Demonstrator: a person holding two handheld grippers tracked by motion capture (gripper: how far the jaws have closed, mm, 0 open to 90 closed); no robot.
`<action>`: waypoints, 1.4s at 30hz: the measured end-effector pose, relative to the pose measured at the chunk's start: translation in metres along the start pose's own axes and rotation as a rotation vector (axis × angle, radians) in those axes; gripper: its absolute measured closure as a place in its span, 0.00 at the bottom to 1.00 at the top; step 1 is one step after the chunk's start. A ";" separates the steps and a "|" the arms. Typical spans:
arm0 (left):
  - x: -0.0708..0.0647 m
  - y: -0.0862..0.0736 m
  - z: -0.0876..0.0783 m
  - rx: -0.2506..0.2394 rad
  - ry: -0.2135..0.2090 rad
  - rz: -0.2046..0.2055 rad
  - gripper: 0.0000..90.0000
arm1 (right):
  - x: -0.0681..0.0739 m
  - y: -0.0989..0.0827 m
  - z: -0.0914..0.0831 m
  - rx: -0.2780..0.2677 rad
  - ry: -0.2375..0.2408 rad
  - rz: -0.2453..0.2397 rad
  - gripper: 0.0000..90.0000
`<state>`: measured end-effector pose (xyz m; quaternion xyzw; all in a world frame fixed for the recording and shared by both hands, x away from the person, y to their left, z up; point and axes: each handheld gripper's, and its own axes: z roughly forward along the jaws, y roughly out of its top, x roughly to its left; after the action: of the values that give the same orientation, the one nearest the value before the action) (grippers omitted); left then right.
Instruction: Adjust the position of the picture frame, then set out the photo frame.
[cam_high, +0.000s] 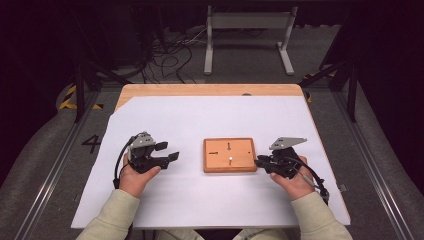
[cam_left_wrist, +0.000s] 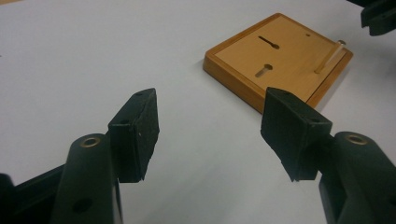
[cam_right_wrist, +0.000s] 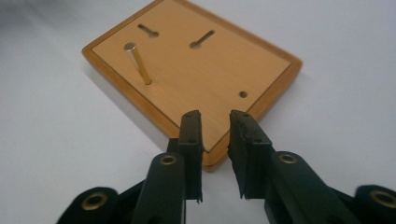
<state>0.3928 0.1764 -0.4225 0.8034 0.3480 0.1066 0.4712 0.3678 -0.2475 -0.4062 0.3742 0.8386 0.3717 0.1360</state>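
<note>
In the high view, the square honey-coloured wooden board (cam_high: 229, 155) lies a little nearer the bench's front edge than its far edge, on the white paper sheet (cam_high: 200, 120) that covers the bench. The left gripper (cam_high: 167, 152) is held well apart from the board's left edge, jaws spread wide and empty. The right gripper (cam_high: 258, 161) sits at the board's right edge, its tips touching or all but touching it.

In the left gripper view, the two black pads (cam_left_wrist: 137, 130) stand far apart with only bare paper between them. The board (cam_left_wrist: 280, 60) lies ahead towards the right, showing two keyhole slots (cam_left_wrist: 268, 43) and the thin brass-coloured metal pin (cam_left_wrist: 329, 57) standing near its far edge.

In the right gripper view, the jaws are narrowed to a slim gap and grip nothing, poised over the board's (cam_right_wrist: 196, 79) near edge. The pin (cam_right_wrist: 138, 63) stands upright near the board's far left corner, beside one slot; a small round hole (cam_right_wrist: 243, 94) lies closer.

The step looks like reaching for the pin. To do it well, the right gripper should travel on over the board, keep its gap a little wider than the pin, close on the shaft squarely, and lift straight up. The left gripper could steady the board's left edge so it does not slide on the paper.
</note>
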 end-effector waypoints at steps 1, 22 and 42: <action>-0.002 0.001 0.002 0.011 -0.008 -0.005 0.44 | -0.002 0.000 -0.003 -0.009 -0.010 0.000 0.79; -0.040 0.026 0.028 -0.029 -0.074 0.089 0.46 | -0.038 -0.010 -0.034 -0.147 -0.055 0.021 0.57; -0.071 0.040 0.077 0.004 -0.266 0.141 0.53 | -0.045 -0.014 -0.037 -0.160 -0.013 0.039 0.60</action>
<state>0.3975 0.0649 -0.4191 0.8337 0.2253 0.0313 0.5031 0.3730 -0.3058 -0.3930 0.3810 0.7978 0.4376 0.1638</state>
